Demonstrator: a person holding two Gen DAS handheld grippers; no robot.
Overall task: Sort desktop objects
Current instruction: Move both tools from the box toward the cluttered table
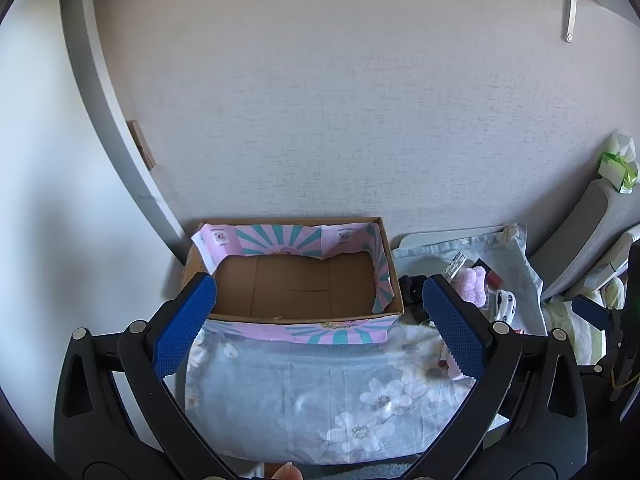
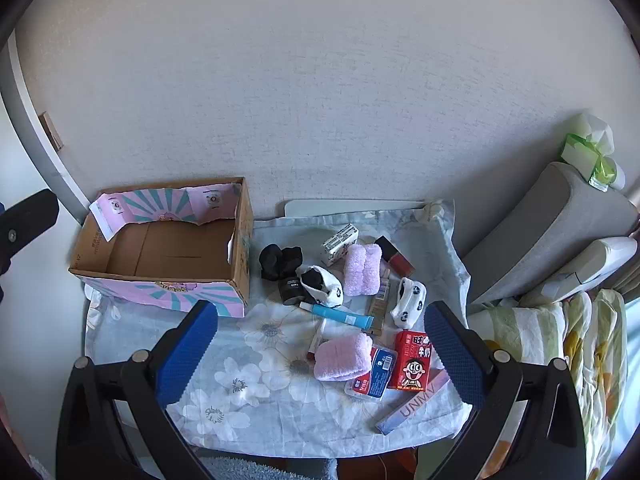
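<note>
Left gripper [image 1: 320, 300] is spread to full width, nothing gripped or touched; the empty box [image 1: 296, 288] is seen between its fingers. Right gripper [image 2: 320, 322] is likewise fully spread and empty, held above the clutter: socks [image 2: 362, 270], blue tube [image 2: 340, 315], red carton [image 2: 412, 360], all right of the box.

I see an open cardboard box [image 2: 168, 256], pink-lined and empty, at the counter's left; right of it lie black socks [image 2: 278, 260], pink fluffy socks [image 2: 360, 272], a blue tube [image 2: 340, 315] and a red milk carton [image 2: 412, 360].
</note>
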